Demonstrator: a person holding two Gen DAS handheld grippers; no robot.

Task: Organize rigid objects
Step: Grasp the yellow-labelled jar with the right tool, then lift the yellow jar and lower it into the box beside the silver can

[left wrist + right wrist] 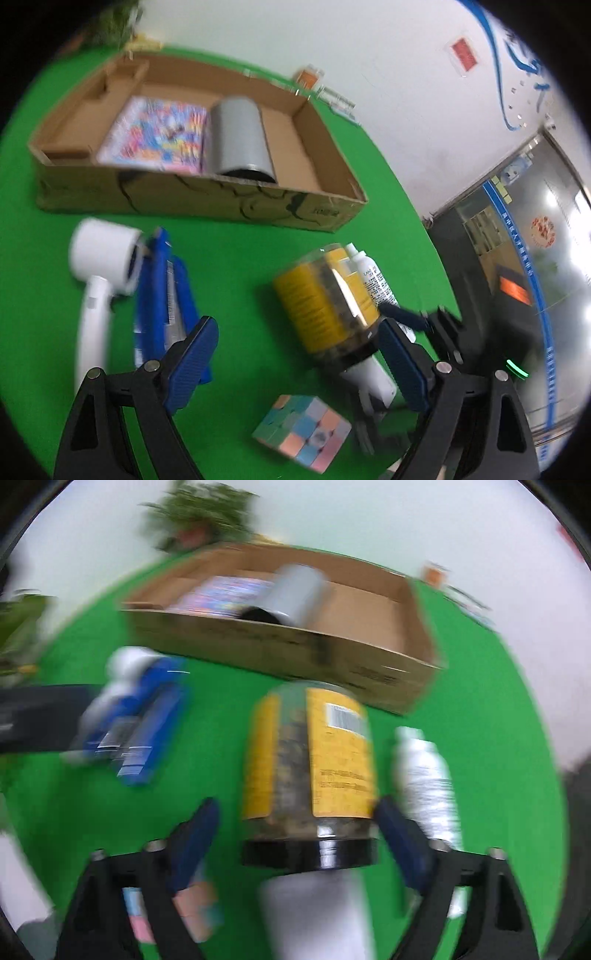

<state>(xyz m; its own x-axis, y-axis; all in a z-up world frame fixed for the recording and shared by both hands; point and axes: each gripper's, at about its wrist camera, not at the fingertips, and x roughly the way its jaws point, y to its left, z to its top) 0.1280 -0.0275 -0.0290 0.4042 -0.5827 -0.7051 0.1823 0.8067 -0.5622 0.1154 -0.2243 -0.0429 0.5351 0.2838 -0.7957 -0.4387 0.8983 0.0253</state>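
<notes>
Because the task is to gather rigid things in one place, the cardboard box [207, 206] lies open-topped at the far side of the green worktop [236, 258], and it already holds a flat colourful pack [155, 134] with a grey cylinder [240, 136] lying on its side just beside it; the right end of the box floor is bare, which looks like the room left for what is still outside.

Next in size, the white hair dryer [99, 258] and the blue packet [162, 288] lie touching on the worktop near the box, not yet put away.

The yellow-labelled jar [310, 764] lies on its side with its black lid toward the right-wrist camera, and the right tool [295, 834] has its jaws spread wide to either side of the lid end, the pads not pressing on it; I judge it is lining up to take the jar.

Just beside the jar lies a white bottle [424, 775].

Smallest, the pastel puzzle cube [303, 432] sits close under the left tool [295, 362], whose jaws also stand wide with nothing between them.

Motion blur smears the right-wrist view, so the jar's label text and contents cannot be read. A white shape below the lid is unclear, and the cube is half hidden behind that tool's left finger.
</notes>
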